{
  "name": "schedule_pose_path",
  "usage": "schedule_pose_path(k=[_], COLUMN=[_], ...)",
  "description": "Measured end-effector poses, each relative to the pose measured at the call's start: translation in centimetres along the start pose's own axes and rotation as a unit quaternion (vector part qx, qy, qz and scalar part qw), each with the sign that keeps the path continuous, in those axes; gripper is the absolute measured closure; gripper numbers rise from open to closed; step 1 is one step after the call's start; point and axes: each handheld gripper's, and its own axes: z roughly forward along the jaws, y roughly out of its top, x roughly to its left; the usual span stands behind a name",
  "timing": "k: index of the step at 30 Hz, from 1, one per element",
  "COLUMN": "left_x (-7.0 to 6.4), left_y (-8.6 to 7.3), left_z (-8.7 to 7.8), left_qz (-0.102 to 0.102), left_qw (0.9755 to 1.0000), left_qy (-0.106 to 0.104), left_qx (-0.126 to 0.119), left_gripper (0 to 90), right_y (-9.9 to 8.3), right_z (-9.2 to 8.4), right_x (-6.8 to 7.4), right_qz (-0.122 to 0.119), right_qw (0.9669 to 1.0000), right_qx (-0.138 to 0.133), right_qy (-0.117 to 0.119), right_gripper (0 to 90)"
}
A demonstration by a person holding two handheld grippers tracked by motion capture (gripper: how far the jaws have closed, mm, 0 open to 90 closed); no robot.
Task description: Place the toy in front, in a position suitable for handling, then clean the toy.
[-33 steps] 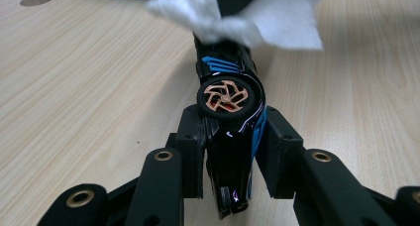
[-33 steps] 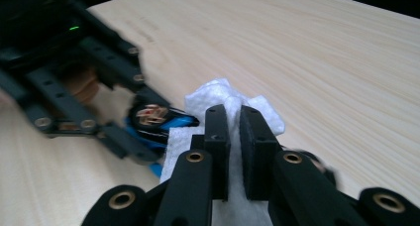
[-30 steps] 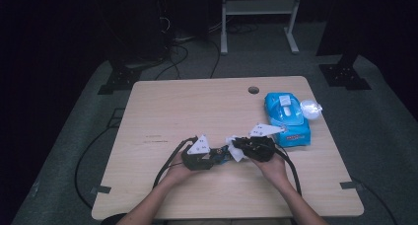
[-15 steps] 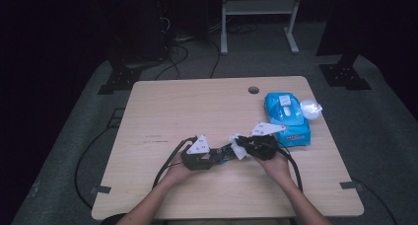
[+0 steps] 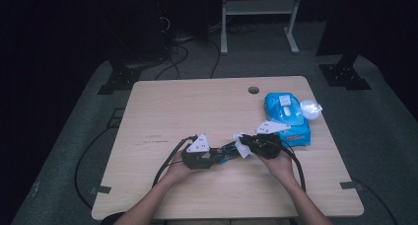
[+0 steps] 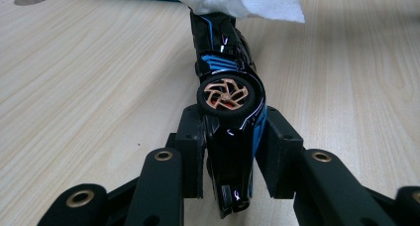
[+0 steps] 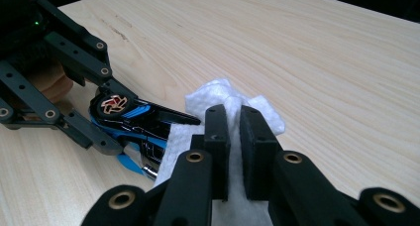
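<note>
A black and blue toy car (image 6: pixel 230 97) with copper wheels lies on its side just above the table, and my left gripper (image 6: pixel 233 127) is shut on its rear end. My right gripper (image 7: pixel 234 117) is shut on a white wipe (image 7: pixel 213 94), which rests against the car's (image 7: pixel 133 119) other end. In the high view the two grippers face each other near the table's front. The left gripper (image 5: pixel 217 158) sits left of the car (image 5: pixel 227 151). The right gripper (image 5: pixel 248 147) comes in from the right with the wipe (image 5: pixel 241 140).
A blue pack of wipes (image 5: pixel 286 117) lies on the wooden table (image 5: pixel 187 106) at the right, with a small clear plastic piece (image 5: pixel 310 108) beside it. A cable hole (image 5: pixel 253 90) sits near the far edge. Cables trail from both grippers toward the front edge.
</note>
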Motion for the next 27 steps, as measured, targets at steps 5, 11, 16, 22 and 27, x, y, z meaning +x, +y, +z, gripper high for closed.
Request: schedule_pose_path(k=[5, 11, 16, 22, 27], left_x=[0.1, 0.0, -0.2, -0.1, 0.0], left_y=[0.0, 0.0, 0.0, 0.0, -0.1], left_z=[0.1, 0.1, 0.0, 0.1, 0.1], left_qz=[0.001, 0.001, 0.007, 0.007, 0.006], left_qw=[1.0000, 1.0000, 1.0000, 1.0000, 1.0000], left_qy=[-0.004, -0.001, 0.004, 0.003, 0.001], left_qx=[-0.001, 0.001, 0.005, 0.003, 0.002], left_gripper=[65.8, 66.2, 66.3, 66.3, 66.2], right_y=[0.7, 1.3, 0.7, -0.5, -0.4], right_z=[1.1, 2.4, 0.9, -1.5, -1.0], right_x=[2.1, 4.6, 1.6, -1.9, -1.9], right_qz=[0.004, -0.048, -0.041, -0.003, 0.010], right_qw=[0.9978, 0.9958, 0.9990, 0.9990, 0.9995], right_qx=[-0.012, 0.007, 0.010, 0.008, 0.004], right_qy=[0.065, 0.077, 0.011, -0.045, -0.031], right_gripper=[82.2, 82.6, 82.5, 82.6, 82.7])
